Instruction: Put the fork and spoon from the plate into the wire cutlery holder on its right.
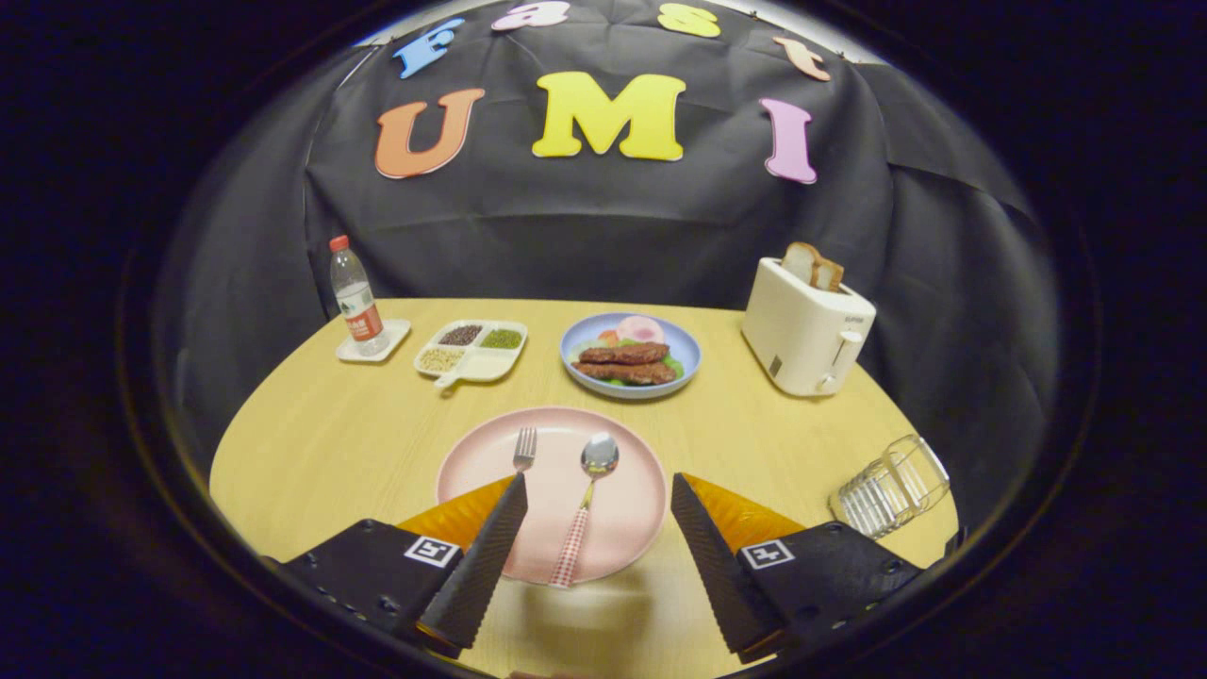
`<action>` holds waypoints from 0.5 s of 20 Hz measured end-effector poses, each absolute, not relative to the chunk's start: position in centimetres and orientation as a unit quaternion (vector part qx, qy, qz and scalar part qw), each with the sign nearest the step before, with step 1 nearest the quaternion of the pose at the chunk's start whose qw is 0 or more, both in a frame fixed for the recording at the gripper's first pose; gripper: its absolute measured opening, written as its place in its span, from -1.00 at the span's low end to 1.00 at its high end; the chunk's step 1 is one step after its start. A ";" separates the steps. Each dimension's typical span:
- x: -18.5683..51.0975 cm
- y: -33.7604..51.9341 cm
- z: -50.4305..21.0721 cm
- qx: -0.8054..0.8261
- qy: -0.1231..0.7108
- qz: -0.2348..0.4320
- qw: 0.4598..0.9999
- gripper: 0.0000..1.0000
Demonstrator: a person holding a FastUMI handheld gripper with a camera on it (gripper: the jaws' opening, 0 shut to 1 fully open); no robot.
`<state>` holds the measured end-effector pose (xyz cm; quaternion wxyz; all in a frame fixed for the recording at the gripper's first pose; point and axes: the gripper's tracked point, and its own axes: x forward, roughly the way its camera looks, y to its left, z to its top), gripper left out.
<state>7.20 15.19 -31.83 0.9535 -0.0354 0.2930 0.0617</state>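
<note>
Landmark for this report: the pink plate (618, 528), which sits on the light wooden table (321, 453) just ahead of the gripper (599, 490).

Far to the left of the pink plate and beyond it, a clear water bottle (355, 297) with a red cap stands upright on a small white coaster (396, 338). Next along, also beyond the pink plate and to its left, lies a white divided tray (473, 365) holding dark, green and pale grains in separate compartments.

On the pink plate itself, the fork (524, 449) lies at the left with its tines pointing away; its handle is hidden behind the left finger. Beside it, apart from it, the spoon (598, 456) lies bowl away, its red-and-white checked handle (569, 558) reaching the plate's near rim. The spoon lies in the gap between the two fingers.

The fingers (476, 566) stand wide apart, gripping nothing; the left one overlaps the plate's left portion, and the right one is at its right rim.

Directly beyond the pink plate sits a blue plate (688, 354) with meat strips and garnish. Beyond and to the right stands a cream toaster (801, 330) with bread slices (811, 266) protruding from its top. To the right of the pink plate, near the table edge, is the wire cutlery holder (891, 486), appearing tilted.
</note>
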 end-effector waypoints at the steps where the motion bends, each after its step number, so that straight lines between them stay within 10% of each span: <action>1: 7.4 15.3 -32.6 -0.036 0.302 0.058 0.951 0.85; 10: 8.5 15.9 -39.3 -0.017 0.394 0.036 0.918 0.29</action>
